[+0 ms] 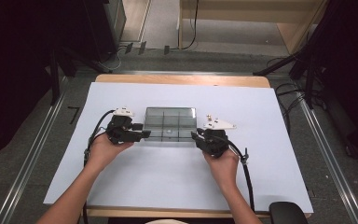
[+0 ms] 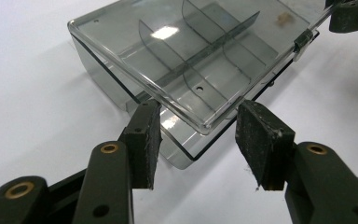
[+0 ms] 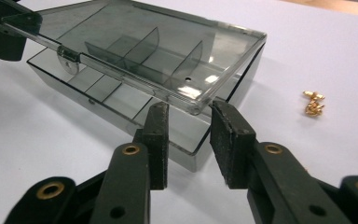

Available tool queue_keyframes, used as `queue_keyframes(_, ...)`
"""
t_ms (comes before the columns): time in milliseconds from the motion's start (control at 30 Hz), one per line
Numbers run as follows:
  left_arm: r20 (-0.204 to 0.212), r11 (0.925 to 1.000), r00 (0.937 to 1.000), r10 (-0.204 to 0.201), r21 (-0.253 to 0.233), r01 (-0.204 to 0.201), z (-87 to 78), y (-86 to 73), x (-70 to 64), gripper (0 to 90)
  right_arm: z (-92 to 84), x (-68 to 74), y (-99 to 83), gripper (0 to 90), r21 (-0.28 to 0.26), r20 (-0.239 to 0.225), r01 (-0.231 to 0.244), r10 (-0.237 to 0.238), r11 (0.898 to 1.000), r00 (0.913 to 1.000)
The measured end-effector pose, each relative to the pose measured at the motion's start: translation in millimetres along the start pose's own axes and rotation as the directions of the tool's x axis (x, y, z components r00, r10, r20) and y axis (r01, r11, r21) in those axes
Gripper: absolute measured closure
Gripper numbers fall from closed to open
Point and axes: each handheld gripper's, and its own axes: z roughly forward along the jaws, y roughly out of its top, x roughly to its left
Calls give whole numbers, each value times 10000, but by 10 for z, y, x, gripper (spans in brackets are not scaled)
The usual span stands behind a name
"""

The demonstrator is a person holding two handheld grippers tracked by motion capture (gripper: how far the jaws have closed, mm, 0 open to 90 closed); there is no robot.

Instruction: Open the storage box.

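A smoky clear plastic compartment box sits mid-table on the white sheet, its hinged lid raised a little off the base. My left gripper is at the box's front left corner. In the left gripper view the gripper stands open, with the lid's corner between the pads and a gap on each side. My right gripper is at the front right corner. Seen from its own camera, the right gripper is also open, just below the lid's corner. Dividers show inside the box.
Small gold metal parts lie on the white sheet to the right of the box, behind the right gripper. Wooden table edges frame the sheet. Dark stands and cables flank the table, and a black chair part sits at the bottom right.
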Motion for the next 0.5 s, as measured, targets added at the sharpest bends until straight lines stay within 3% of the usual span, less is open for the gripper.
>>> queue_keyframes(500, -447, 9990, 9989, 121, -432, -141, -99, 216, 39, 452, -61, -29, 272, 679, -236, 151, 403, -400, 9989, 9991)
